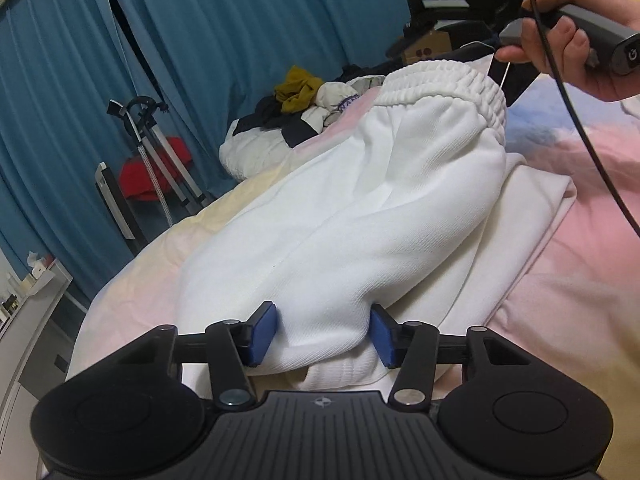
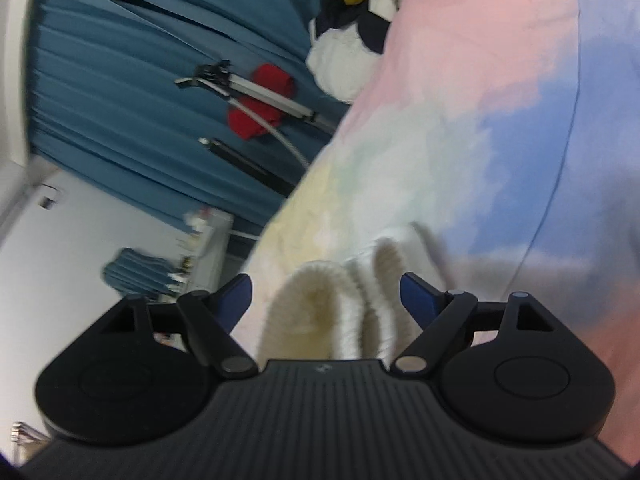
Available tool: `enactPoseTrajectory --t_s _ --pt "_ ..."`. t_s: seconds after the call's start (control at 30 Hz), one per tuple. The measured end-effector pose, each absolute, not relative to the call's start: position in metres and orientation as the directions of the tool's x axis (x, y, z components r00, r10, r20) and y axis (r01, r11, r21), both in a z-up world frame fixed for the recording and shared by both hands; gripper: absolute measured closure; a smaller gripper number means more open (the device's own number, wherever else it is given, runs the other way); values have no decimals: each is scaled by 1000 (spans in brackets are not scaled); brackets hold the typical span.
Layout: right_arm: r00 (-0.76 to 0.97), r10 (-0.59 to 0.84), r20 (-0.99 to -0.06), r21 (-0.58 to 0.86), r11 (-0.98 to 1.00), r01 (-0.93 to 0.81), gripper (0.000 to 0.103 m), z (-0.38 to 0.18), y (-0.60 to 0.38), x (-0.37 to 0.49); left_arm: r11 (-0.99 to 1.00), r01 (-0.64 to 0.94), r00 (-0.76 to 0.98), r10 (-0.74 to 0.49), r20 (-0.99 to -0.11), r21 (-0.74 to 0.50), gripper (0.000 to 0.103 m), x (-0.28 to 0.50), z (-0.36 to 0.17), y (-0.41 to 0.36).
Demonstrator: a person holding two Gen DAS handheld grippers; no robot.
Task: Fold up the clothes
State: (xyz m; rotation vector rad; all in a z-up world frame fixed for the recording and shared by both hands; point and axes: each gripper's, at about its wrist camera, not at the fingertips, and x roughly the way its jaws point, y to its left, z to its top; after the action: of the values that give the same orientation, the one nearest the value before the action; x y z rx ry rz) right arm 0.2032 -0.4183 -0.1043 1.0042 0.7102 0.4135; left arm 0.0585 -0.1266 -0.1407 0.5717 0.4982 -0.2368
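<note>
- Lying on a pastel bedspread [image 1: 580, 264], white trousers [image 1: 360, 208] are seen from the left wrist, partly doubled over, with a flat layer of the same white cloth beneath.
- Their long axis runs away from the left tongs [image 1: 323, 334] toward the ribbed waistband [image 1: 444, 80] at the far end, which is raised off the bed.
- The near end of the trousers is pinched by the left tongs: the blue pads [image 1: 262, 334] press into the bunched cloth from both sides.
- The right tongs [image 2: 326, 298] are held at the waistband by a hand [image 1: 576, 36]; in the blurred right wrist view, loops of ribbed cloth lie between wide-set pads that do not touch them, so no grip is shown there.
- Each end is thus nearest to its own tongs, left at the hem end, right at the waist.
- A fold would turn on bringing one end along that axis to the other; how far folding has gone cannot be told.
- A heap of other clothes [image 1: 296, 120] lies at the far bed edge before blue curtains [image 1: 160, 60]. No containers are seen.
</note>
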Motion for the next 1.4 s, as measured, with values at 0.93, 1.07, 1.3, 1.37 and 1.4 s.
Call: enactPoseTrajectory --t_s 0.93,1.07,1.3,1.37,1.4 --pt "716 427 -553 594 804 -21 80 -117 -388 202 813 504 779 -283 -560 290 90 41 -132 -122" --pt "718 444 -536 646 763 11 74 -119 -392 201 839 508 760 -330 -561 195 83 47 -123 -111" --pt "727 370 -579 611 787 85 22 -98 -387 142 878 479 744 -408 -529 -4 29 48 -98 -77" --pt "741 347 -575 617 779 114 19 -95 -383 123 901 429 760 -395 -516 -58 17 51 -92 -62" --pt "738 346 -580 616 779 119 19 -95 -379 118 911 404 768 -388 -509 -86 14 53 -89 -55"
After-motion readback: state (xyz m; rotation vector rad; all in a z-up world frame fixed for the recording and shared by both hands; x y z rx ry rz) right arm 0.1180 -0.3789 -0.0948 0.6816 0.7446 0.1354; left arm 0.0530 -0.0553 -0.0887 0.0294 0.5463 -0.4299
